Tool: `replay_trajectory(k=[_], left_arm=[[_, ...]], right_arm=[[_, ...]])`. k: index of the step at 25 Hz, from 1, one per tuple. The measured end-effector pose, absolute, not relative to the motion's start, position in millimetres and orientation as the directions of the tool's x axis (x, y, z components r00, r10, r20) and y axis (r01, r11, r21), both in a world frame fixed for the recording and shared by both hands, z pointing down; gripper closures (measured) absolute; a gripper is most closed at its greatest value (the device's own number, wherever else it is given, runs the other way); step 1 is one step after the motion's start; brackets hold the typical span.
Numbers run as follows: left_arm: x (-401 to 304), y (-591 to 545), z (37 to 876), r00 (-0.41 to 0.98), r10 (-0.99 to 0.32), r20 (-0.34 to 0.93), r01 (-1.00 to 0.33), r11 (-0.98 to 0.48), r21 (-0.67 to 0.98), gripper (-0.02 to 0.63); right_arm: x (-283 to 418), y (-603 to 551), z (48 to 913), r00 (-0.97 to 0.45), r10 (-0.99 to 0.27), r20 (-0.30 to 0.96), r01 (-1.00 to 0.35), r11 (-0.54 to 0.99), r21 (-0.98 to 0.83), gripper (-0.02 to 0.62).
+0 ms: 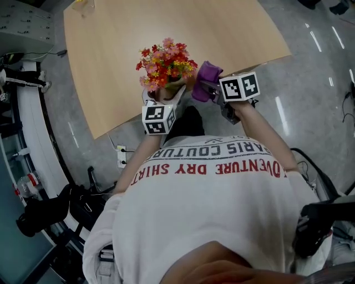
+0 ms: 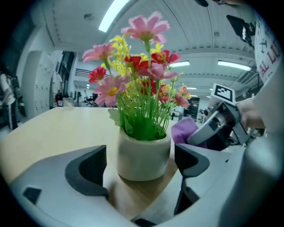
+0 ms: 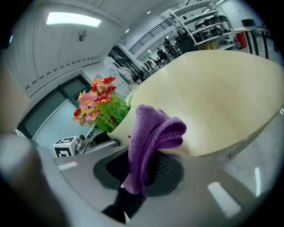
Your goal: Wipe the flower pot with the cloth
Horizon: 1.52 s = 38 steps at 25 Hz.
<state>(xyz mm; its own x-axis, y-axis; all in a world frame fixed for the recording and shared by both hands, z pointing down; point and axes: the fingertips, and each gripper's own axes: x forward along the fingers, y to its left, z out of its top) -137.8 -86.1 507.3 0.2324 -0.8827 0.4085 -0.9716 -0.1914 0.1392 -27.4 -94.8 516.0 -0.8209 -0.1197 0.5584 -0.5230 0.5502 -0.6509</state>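
Note:
A white flower pot (image 2: 144, 153) with pink, red and yellow flowers (image 1: 165, 65) stands near the front edge of the wooden table (image 1: 127, 33). My left gripper (image 2: 141, 165) is open. Its dark pads (image 2: 90, 170) stand on either side of the pot, with a small gap on each side. In the head view the left gripper (image 1: 164, 102) sits just below the flowers. My right gripper (image 3: 141, 170) is shut on a purple cloth (image 3: 151, 133), which sticks up from the jaws. The cloth (image 1: 206, 79) hangs just right of the flowers, close to the pot (image 3: 120, 129).
The table edge runs just under both grippers, with grey floor (image 1: 310, 72) below and to the right. A small cup (image 1: 83, 5) stands at the table's far end. A floor socket (image 1: 121, 156) and dark bags (image 1: 50, 213) lie at the left.

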Motion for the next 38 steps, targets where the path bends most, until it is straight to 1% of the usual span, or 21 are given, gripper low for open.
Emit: replay_trajectory(k=[2, 4, 10, 14, 17, 22, 26, 32, 38], left_arm=[[-139.2, -85.2, 501.9, 0.136, -0.915, 0.381, -0.984, -0.079, 0.162, 0.141], [-133.3, -89.6, 500.0, 0.082, -0.927, 0.366, -0.984, -0.017, 0.177, 0.141], [-117.1, -110.9, 509.5, 0.019, -0.925, 0.381, -0.988, 0.042, 0.151, 0.141], [-123.6, -114.1, 510.7, -0.001, -0.917, 0.4, -0.988, 0.063, 0.142, 0.141], [-123.2, -117.0, 516.0, 0.005, -0.912, 0.411, -0.99, 0.052, 0.128, 0.143], [-122.2, -118.4, 514.9, 0.068, -0.909, 0.41, -0.993, -0.021, 0.117, 0.15], [-125.6, -111.4, 510.2, 0.188, -0.893, 0.408, -0.981, -0.151, 0.122, 0.15], [-129.4, -113.6, 507.1, 0.389, -0.817, 0.425, -0.92, -0.368, 0.133, 0.151], [-130.6, -102.0, 504.2, 0.504, -0.738, 0.449, -0.856, -0.497, 0.144, 0.15]], right_arm=[[-19.3, -86.3, 515.9, -0.82, -0.125, 0.559, -0.527, 0.545, -0.652, 0.534], [-10.6, -81.1, 518.3, -0.82, -0.129, 0.558, -0.53, 0.539, -0.655, 0.534], [11.1, -79.2, 524.4, -0.815, -0.154, 0.558, -0.547, 0.52, -0.656, 0.534], [18.3, -75.6, 521.4, -0.809, -0.167, 0.563, -0.559, 0.514, -0.651, 0.534], [23.1, -76.0, 525.5, -0.808, -0.169, 0.565, -0.563, 0.507, -0.653, 0.534], [17.8, -80.1, 522.0, -0.815, -0.171, 0.554, -0.553, 0.516, -0.654, 0.534], [5.8, -75.0, 515.9, -0.822, -0.155, 0.547, -0.538, 0.523, -0.661, 0.534], [-22.6, -90.6, 506.7, -0.85, -0.135, 0.508, -0.496, 0.527, -0.69, 0.534], [-51.5, -95.9, 482.1, -0.883, -0.118, 0.454, -0.437, 0.558, -0.705, 0.534]])
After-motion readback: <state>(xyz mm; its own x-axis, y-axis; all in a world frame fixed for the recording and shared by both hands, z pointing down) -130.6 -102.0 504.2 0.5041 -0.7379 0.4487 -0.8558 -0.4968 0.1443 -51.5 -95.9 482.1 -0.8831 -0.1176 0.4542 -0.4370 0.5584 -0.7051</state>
